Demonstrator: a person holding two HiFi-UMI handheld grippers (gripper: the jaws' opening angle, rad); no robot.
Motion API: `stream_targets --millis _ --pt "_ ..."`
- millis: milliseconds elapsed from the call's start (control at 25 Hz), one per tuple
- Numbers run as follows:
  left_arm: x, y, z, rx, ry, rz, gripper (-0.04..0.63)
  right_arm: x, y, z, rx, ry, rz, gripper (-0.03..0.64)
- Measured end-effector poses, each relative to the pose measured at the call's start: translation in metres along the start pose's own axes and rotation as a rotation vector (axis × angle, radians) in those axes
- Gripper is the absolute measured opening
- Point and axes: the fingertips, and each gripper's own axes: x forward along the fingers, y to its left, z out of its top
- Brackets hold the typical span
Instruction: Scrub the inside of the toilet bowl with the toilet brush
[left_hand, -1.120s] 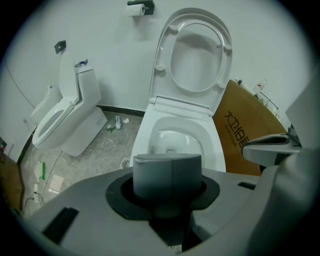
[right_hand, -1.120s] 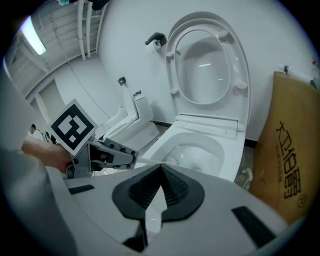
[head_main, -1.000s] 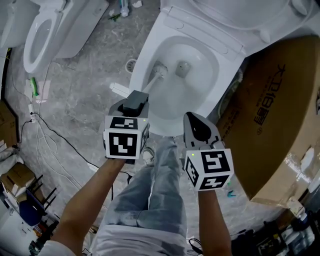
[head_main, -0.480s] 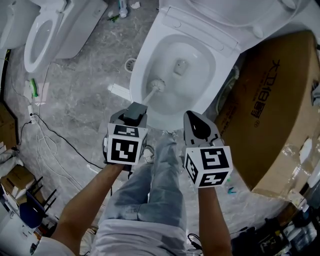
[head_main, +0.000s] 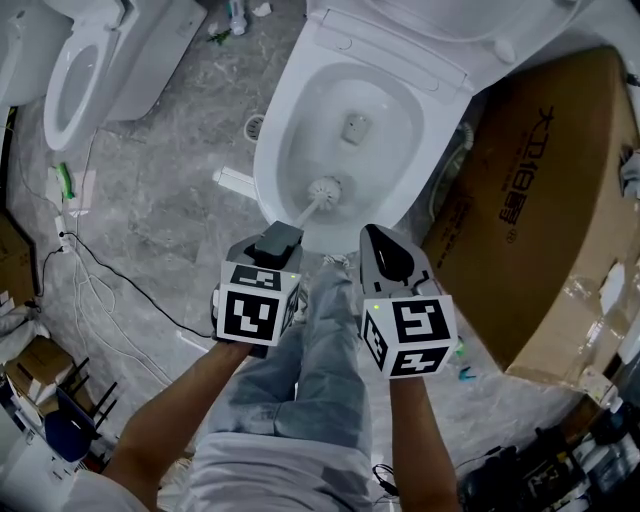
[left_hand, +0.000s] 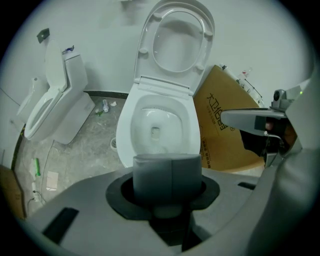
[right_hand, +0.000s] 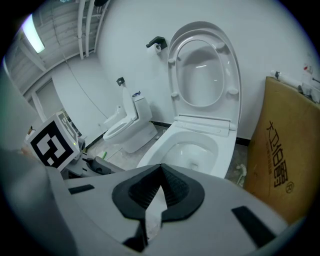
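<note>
grey floor (head_main: 170, 200) below; left gripper (head_main: 278, 240) fingers (left_hand: 150, 177) clamp toilet brush (head_main: 324, 189), right gripper (right_hand: 160, 170) fingers (right_hand: 176, 187) closed.

From the head, the left gripper (head_main: 278, 238) and right gripper (head_main: 378, 240) are viewed steeply downward. Each gripper view is taken close behind its own fingers, facing forward. The toilet bowl (head_main: 392, 150) beyond the fingertips is shared by all.

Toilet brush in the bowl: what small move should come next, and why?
Probably push the toilet brush forward, toward the drain hole. The left gripper is shut on its handle, and the bristle head sits at the near wall of the bowl, with the far wall ahead of it.
</note>
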Motion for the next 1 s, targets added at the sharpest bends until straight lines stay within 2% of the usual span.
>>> stream_targets --millis 400,1000 --pt "0.013 -0.030 0.008 0.060 0.000 -0.055 0.156 -0.003 -0.019 -0.002 0.017 0.002 -0.026 -0.002" --pt "0.038 -0.064 0.066 0.088 -0.053 -0.114 0.156 -0.001 -0.053 0.004 0.032 0.008 -0.046 -0.002"
